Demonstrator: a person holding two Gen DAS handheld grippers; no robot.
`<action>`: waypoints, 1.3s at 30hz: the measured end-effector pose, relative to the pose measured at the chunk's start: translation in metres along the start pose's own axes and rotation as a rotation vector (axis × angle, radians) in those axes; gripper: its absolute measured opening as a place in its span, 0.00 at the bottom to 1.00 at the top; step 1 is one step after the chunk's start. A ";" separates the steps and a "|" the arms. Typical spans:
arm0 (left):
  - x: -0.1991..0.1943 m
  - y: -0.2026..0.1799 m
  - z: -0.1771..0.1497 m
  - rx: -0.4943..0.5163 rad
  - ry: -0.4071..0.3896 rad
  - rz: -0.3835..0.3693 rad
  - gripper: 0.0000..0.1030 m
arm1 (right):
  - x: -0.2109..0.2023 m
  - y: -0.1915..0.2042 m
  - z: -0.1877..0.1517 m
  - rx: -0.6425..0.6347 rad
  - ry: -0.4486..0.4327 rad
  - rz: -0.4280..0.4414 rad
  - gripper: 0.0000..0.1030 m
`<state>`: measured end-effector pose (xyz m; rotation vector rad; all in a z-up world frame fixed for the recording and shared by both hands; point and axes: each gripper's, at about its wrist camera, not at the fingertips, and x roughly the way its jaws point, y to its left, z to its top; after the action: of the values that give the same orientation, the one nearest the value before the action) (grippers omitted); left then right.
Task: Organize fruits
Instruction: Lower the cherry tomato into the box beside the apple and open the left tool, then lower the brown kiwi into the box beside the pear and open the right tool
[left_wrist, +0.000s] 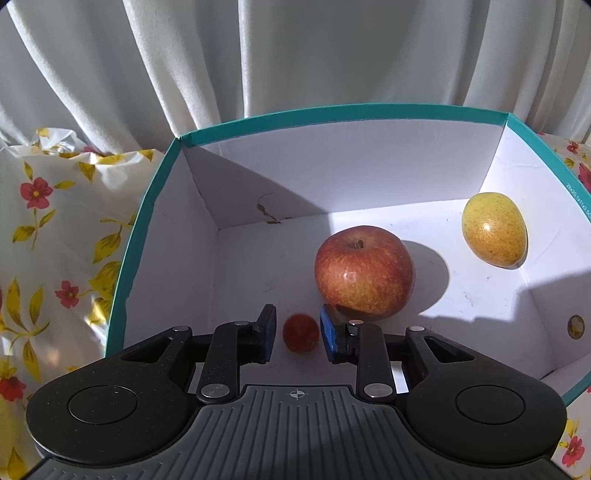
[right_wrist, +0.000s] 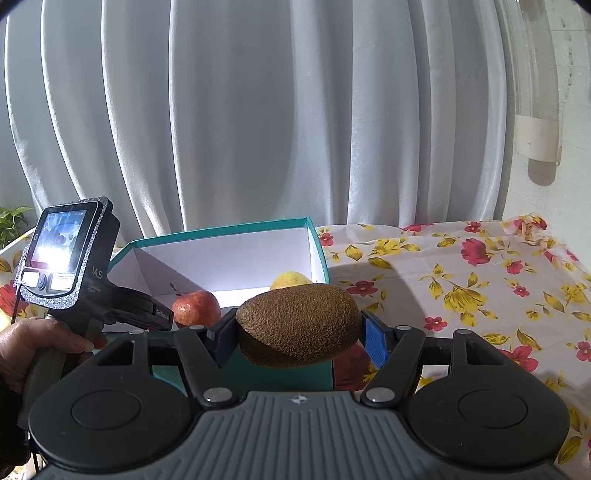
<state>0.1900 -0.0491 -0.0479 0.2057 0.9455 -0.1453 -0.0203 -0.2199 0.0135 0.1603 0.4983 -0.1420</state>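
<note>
In the left wrist view a teal-rimmed white box (left_wrist: 369, 110) holds a red apple (left_wrist: 364, 271), a yellow fruit (left_wrist: 494, 229) against its right wall and a small red-orange fruit (left_wrist: 301, 333). My left gripper (left_wrist: 297, 334) is open inside the box; the small fruit lies between its blue pads without touching them. In the right wrist view my right gripper (right_wrist: 299, 338) is shut on a brown kiwi (right_wrist: 298, 324), held in front of the box (right_wrist: 236, 230). The apple (right_wrist: 195, 308) and the yellow fruit (right_wrist: 290, 278) show inside.
A floral tablecloth (right_wrist: 461, 280) covers the table around the box. White curtains (right_wrist: 258, 110) hang behind. The left hand-held gripper with its lit screen (right_wrist: 62, 251) reaches over the box's left side. Another red fruit (right_wrist: 351, 363) lies partly hidden under the kiwi.
</note>
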 end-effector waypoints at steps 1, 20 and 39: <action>-0.001 0.000 0.000 -0.003 -0.004 -0.002 0.34 | 0.000 0.000 0.000 -0.002 -0.002 -0.002 0.66; -0.062 -0.002 -0.010 -0.003 -0.155 0.030 0.96 | 0.017 0.002 0.015 -0.074 -0.029 -0.004 0.66; -0.136 0.068 -0.073 -0.193 -0.156 0.174 1.00 | 0.115 0.043 0.026 -0.205 0.098 0.071 0.66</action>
<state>0.0688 0.0391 0.0291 0.0957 0.7771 0.0899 0.0990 -0.1932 -0.0149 -0.0162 0.6002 -0.0128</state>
